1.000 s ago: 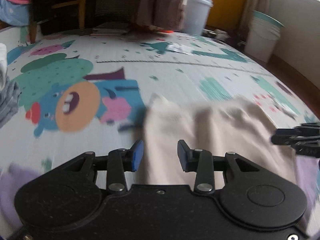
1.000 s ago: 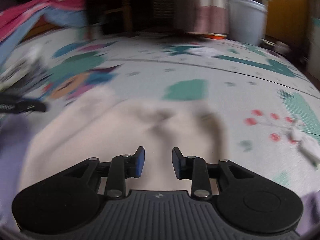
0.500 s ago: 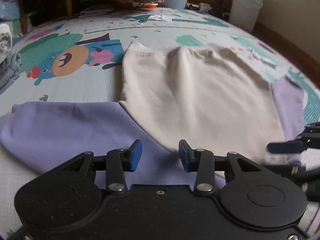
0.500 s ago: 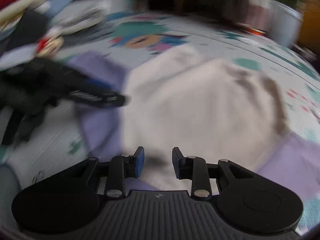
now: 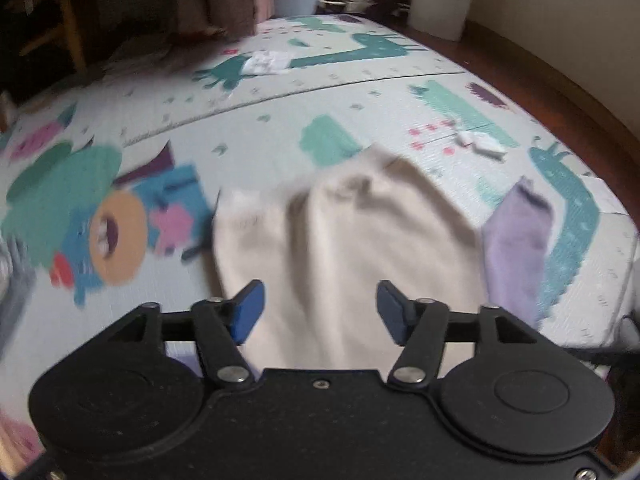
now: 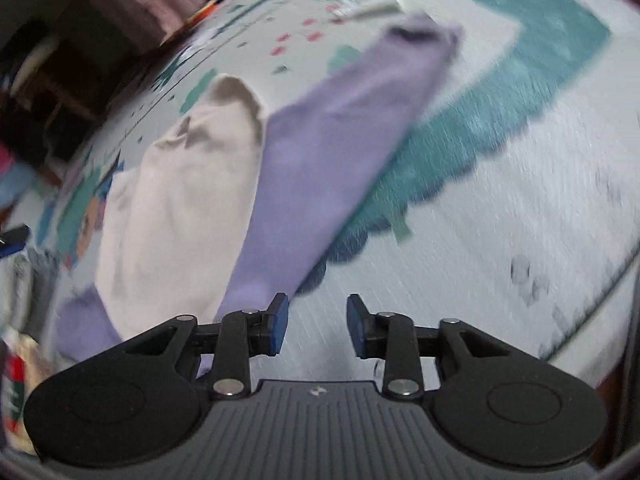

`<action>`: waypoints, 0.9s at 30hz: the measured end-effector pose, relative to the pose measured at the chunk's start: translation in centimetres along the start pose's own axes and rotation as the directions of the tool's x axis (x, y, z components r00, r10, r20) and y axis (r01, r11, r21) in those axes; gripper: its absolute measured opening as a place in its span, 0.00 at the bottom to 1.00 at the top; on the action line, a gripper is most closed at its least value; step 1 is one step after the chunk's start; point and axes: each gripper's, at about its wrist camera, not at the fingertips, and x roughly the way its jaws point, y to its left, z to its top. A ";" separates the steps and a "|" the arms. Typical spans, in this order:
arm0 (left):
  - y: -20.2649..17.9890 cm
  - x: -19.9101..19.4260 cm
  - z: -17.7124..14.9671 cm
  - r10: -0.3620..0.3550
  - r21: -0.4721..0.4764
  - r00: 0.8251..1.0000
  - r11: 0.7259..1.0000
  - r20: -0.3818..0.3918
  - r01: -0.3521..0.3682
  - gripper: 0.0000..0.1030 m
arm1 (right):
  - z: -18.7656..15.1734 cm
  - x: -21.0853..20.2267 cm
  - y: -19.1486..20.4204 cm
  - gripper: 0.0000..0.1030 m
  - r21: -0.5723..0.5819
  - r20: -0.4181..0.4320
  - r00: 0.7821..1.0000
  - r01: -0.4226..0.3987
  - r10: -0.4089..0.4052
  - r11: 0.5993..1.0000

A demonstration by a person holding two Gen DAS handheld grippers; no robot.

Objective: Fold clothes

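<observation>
1. The left hand-held gripper [image 5: 319,312] has its blue-padded jaws opening, already well apart; nothing is pinched between them, and the cloth seen in the gap lies below on the floor.
2. The right hand-held gripper [image 6: 312,326] is also opening, though its gap is narrower – only bare mat shows between its blue pads [image 6: 279,326], and they press on nothing.
3. Just beyond the left hand-held gripper lies the cream-bodied sweatshirt with lilac sleeves [image 5: 348,248], spread flat on the floor mat, its cream torso soft and slightly rumpled near the far edge.
4. In the left wrist view one lilac sleeve [image 5: 516,248] sticks out on the right side of the cream body, its darker cuff opening at the far end.
5. In the right wrist view that long lilac sleeve [image 6: 332,152] runs diagonally away from the left finger toward the far right, lying straight and flat beside the cream torso [image 6: 176,208] – a second patch of lilac [image 6: 86,328] shows at the near left corner.
6. Everything rests on a pale foam play mat printed with teal dinosaurs and cartoon figures [image 5: 440,80].
7. Beyond the mat's far edge stand a white plastic bucket [image 5: 442,4] and a brownish hanging curtain [image 5: 236,0]; both views are motion-blurred.
</observation>
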 end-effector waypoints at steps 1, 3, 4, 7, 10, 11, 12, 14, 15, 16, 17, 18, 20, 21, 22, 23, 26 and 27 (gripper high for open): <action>-0.6 -0.6 1.5 -0.003 0.017 1.000 1.000 -0.018 0.003 0.62 | -0.6 0.1 0.0 0.36 0.012 -0.010 1.000 -0.005 0.005 1.000; -2.0 -0.8 4.0 -0.009 0.045 0.997 0.999 -0.071 0.012 0.65 | -1.6 0.3 0.5 0.36 -0.001 -0.026 0.999 -0.020 0.020 1.000; -2.7 -0.7 5.2 -0.011 0.058 0.995 0.998 -0.100 0.017 0.65 | -1.9 0.4 0.6 0.36 -0.005 -0.033 0.999 -0.031 0.031 0.999; -4.8 -0.4 8.6 -0.009 0.087 0.982 0.996 -0.187 0.025 0.65 | -2.1 1.0 0.4 0.36 0.050 -0.023 0.998 -0.059 0.060 0.997; -6.7 1.2 10.3 0.027 0.086 0.975 0.996 -0.221 -0.008 0.65 | -1.7 1.3 0.6 0.37 0.091 -0.001 0.997 -0.074 0.075 0.993; -7.3 2.0 10.7 0.040 0.095 0.974 0.995 -0.223 -0.020 0.65 | -1.4 1.5 0.7 0.37 0.096 0.005 0.996 -0.084 0.084 0.992; -7.8 3.0 10.9 0.059 0.100 0.973 0.994 -0.224 -0.037 0.65 | -1.2 1.7 0.8 0.37 0.099 0.009 0.996 -0.092 0.092 0.991; -8.3 5.4 10.7 0.099 0.060 0.972 0.994 -0.215 -0.088 0.65 | -0.8 2.1 0.9 0.37 0.109 0.016 0.994 -0.110 0.108 0.988; -8.4 6.5 10.7 0.100 0.038 0.968 0.995 -0.229 -0.094 0.65 | -0.8 2.3 0.9 0.37 0.110 0.017 0.994 -0.110 0.108 0.988; -8.7 7.6 10.5 0.094 0.040 0.965 0.995 -0.244 -0.087 0.65 | -0.7 2.5 0.8 0.37 0.108 0.017 0.994 -0.107 0.106 0.988; -9.2 8.6 10.3 0.096 0.059 0.966 0.995 -0.241 -0.084 0.65 | -0.8 2.7 0.9 0.37 0.101 0.017 0.995 -0.104 0.103 0.989; -9.5 9.5 10.2 0.097 0.073 0.967 0.994 -0.236 -0.082 0.65 | -0.8 2.9 0.9 0.37 0.094 0.016 0.995 -0.103 0.102 0.990; -9.8 11.3 10.2 0.081 0.077 0.966 0.995 -0.246 -0.064 0.65 | -0.9 3.3 1.1 0.36 0.064 0.026 0.995 -0.100 0.098 0.993; -9.8 12.2 10.3 0.072 0.068 0.963 0.996 -0.258 -0.056 0.65 | -0.9 3.3 1.2 0.36 0.053 0.037 0.995 -0.098 0.096 0.994; -9.8 13.0 10.5 0.070 0.061 0.961 0.997 -0.268 -0.055 0.65 | -0.8 3.4 1.3 0.36 0.048 0.050 0.994 -0.095 0.092 0.994; -9.9 13.9 10.9 0.068 0.054 0.960 0.997 -0.273 -0.055 0.65 | -0.8 3.5 1.3 0.36 0.049 0.062 0.994 -0.091 0.087 0.995; -10.2 16.1 12.4 0.061 0.019 0.963 0.998 -0.262 -0.058 0.65 | -0.2 3.6 1.5 0.36 0.080 0.097 0.994 -0.066 0.058 0.995; -10.4 16.8 12.9 0.054 0.001 0.965 0.998 -0.255 -0.055 0.65 | 0.1 3.6 1.5 0.36 0.088 0.112 0.993 -0.052 0.042 0.995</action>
